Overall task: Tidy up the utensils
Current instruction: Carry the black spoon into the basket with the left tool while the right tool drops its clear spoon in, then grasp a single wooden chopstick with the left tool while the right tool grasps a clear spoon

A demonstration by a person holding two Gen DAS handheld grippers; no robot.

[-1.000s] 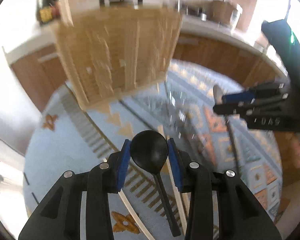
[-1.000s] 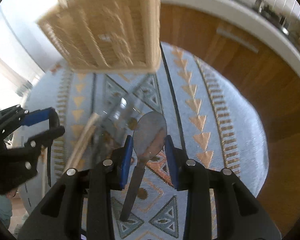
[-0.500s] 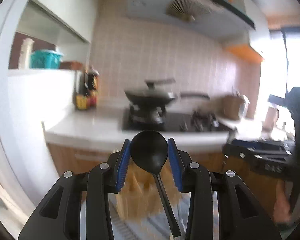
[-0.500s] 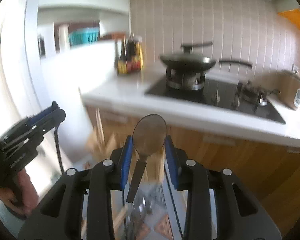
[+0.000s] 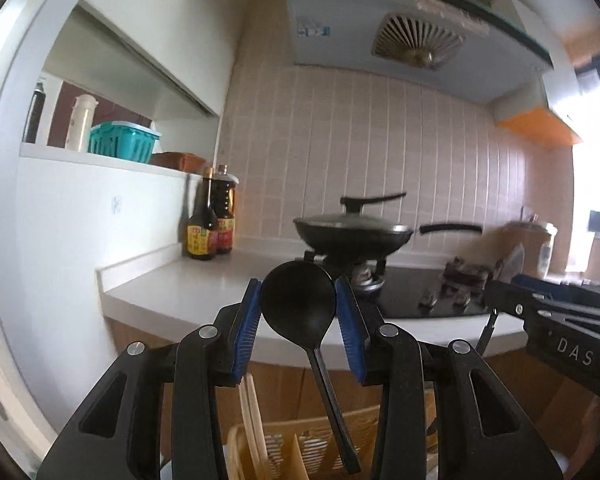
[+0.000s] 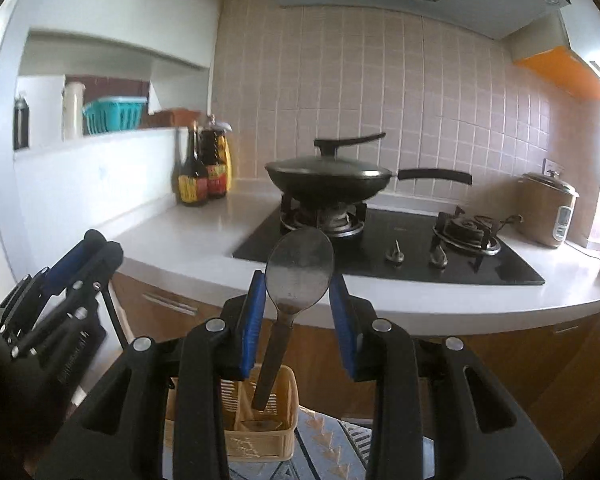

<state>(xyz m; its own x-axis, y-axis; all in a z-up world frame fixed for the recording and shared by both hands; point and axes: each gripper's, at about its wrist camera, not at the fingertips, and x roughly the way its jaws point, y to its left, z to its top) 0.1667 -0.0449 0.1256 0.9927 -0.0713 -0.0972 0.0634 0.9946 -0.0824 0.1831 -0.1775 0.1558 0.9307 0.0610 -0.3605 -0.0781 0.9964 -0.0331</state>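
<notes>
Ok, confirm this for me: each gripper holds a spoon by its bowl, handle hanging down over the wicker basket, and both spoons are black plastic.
Not quite. Only the left gripper holds a black spoon; the right wrist view shows the right gripper clamping a grey metal spoon. The rest stands: both are gripped by the bowl, handles hanging over the wicker basket.

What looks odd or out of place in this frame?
Both spoons are gripped by the bowl, handles dangling: the black spoon in the left gripper, the metal spoon in the right gripper, above the wicker basket.
</notes>
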